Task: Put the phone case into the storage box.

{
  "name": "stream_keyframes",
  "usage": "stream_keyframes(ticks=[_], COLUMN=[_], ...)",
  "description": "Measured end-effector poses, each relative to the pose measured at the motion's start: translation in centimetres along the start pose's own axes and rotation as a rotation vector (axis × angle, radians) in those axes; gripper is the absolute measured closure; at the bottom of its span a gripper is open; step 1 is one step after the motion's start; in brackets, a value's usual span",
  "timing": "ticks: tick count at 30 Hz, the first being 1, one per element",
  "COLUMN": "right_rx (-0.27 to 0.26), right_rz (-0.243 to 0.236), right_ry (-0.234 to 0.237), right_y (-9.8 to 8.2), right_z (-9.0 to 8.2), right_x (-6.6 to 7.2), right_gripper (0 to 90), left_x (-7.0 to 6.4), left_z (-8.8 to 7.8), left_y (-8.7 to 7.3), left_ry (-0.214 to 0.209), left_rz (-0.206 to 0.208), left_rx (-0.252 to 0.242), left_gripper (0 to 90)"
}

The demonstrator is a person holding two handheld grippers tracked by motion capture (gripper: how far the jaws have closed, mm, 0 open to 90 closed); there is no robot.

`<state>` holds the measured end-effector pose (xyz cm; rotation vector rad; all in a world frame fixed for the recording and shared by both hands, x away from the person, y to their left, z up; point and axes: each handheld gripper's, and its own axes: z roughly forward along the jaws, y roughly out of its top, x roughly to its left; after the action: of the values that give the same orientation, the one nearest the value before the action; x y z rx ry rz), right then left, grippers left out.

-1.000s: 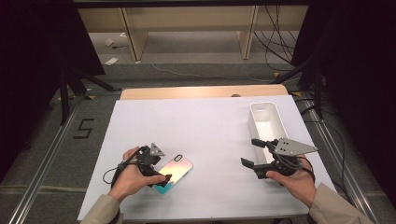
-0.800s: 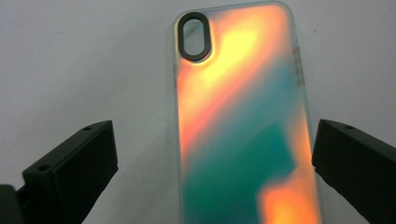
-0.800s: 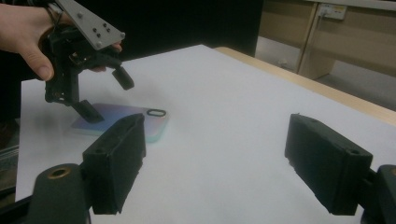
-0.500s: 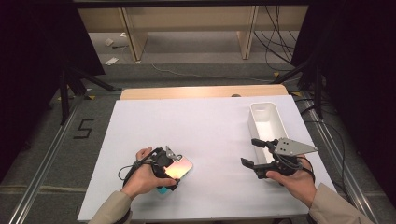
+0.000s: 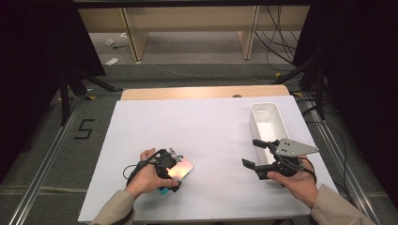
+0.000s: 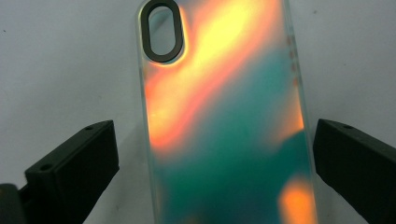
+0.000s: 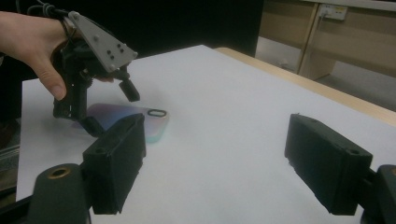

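An iridescent orange and teal phone case (image 5: 183, 167) (image 6: 224, 130) (image 7: 148, 122) lies flat on the white table near its front left, camera hole pointing away from the hand. My left gripper (image 5: 174, 169) (image 6: 214, 135) (image 7: 111, 108) hangs low over the case, open. Its two jaws stand either side of the case's long edges with small gaps showing. My right gripper (image 5: 250, 152) (image 7: 215, 140) hovers at the front right, open, with nothing between its jaws and pointing left across the table.
A white oblong bin (image 5: 265, 110) stands at the right, just behind the right gripper. The white sheet (image 5: 197, 122) covers the table, with a wooden strip along its far edge. Dark floor, rails and cables surround the table.
The left hand has shifted right and down, bringing its jaws from beside the phone case to astride it. The right hand has kept still.
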<state>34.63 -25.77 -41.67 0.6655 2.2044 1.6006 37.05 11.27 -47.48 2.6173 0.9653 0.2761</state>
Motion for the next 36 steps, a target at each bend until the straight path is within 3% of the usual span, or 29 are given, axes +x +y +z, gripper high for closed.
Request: stream_keyframes(ticks=[15, 36], right_rx=[0.000, 0.005], right_rz=[0.000, 0.000], right_ry=[0.003, 0.005], right_y=[-0.02, -0.03], right_z=[0.05, 0.05], right_x=[0.00, 0.03], right_gripper=[21.4, 21.3], left_x=[0.54, 0.77], left_z=[0.28, 0.39], left_y=[0.09, 0.61], left_ry=[-0.039, -0.079], left_rz=[-0.019, -0.010], left_rx=[0.017, 0.052], left_gripper=[0.9, 5.0])
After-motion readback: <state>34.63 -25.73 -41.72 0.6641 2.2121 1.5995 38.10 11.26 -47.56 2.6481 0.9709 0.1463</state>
